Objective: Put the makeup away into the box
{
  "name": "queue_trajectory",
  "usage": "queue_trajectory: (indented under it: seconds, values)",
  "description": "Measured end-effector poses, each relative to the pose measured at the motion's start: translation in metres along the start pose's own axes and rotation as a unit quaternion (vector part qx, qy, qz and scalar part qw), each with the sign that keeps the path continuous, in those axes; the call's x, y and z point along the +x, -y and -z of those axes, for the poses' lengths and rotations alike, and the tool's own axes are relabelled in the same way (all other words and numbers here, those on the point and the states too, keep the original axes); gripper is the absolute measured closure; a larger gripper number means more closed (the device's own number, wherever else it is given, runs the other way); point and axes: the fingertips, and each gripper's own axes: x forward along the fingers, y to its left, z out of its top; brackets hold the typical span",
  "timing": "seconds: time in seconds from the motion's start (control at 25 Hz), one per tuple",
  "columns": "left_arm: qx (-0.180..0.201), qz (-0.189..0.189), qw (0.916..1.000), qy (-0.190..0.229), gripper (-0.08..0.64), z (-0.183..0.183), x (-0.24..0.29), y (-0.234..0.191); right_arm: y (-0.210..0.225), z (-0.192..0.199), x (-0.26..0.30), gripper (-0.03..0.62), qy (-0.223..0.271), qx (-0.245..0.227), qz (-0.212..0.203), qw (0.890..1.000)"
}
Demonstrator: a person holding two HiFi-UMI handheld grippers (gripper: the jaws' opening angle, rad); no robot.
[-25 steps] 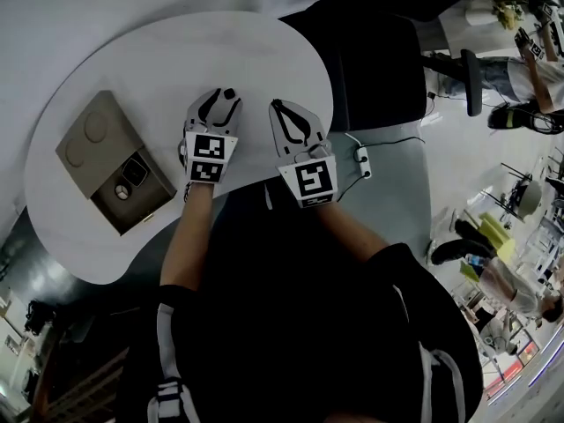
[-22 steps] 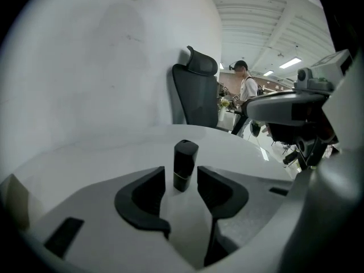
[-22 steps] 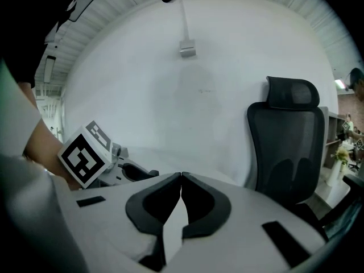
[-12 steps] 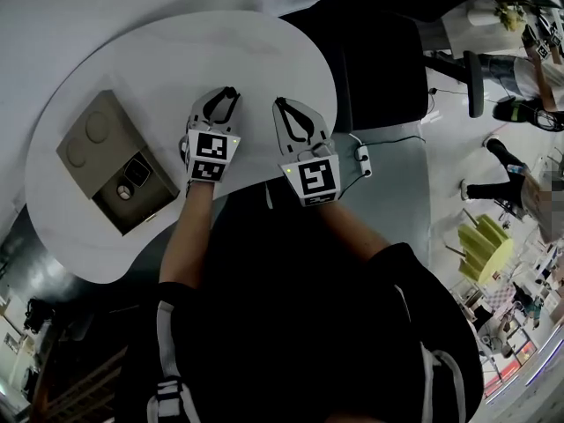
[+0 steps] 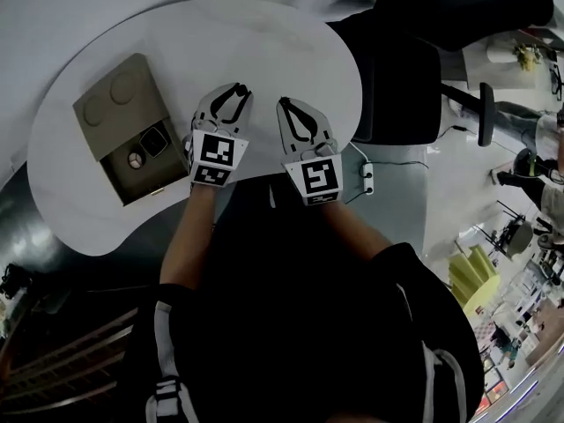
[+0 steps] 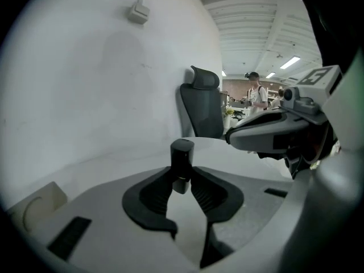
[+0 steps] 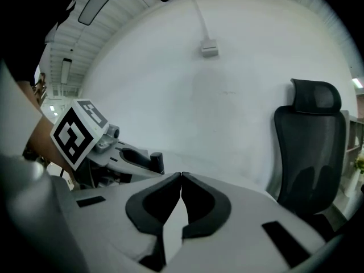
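A small black makeup tube (image 6: pixel 182 162) with a silvery base stands upright between the jaws of my left gripper (image 6: pixel 182 180). The jaws have just been closing and now grip it. In the head view that gripper (image 5: pixel 236 92) hovers over the white table (image 5: pixel 264 42), right of the tan box (image 5: pixel 113 104). The box's open compartment holds a dark compact (image 5: pixel 154 139) and a small round item (image 5: pixel 134 159). My right gripper (image 5: pixel 287 106) hangs beside the left one, shut and empty, its tips meeting (image 7: pixel 181 177). The right gripper view also shows the tube (image 7: pixel 156 162).
A black office chair (image 7: pixel 310 147) stands at the table's far side against a white wall. A white power strip (image 5: pixel 366 179) lies on the floor by the table's right edge. People stand far off in the room behind.
The left jaws narrowed onto the black tube and the gripper rose a little with it. The right gripper shifted slightly alongside. The head camera's view slid, so the box appears higher.
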Motion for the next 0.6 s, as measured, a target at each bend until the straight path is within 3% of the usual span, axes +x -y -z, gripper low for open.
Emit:
queue_trajectory:
  seconds: [0.24, 0.6]
  values:
    - [-0.009, -0.051, 0.9985, -0.018, 0.454, 0.019, -0.063, -0.029, -0.051, -0.027, 0.013, 0.569, 0.019, -0.018, -0.053, 0.998]
    - [-0.045, -0.108, 0.9925, -0.036, 0.453, 0.07, -0.129, -0.056, -0.121, -0.034, 0.021, 0.569, 0.032, -0.04, -0.116, 0.992]
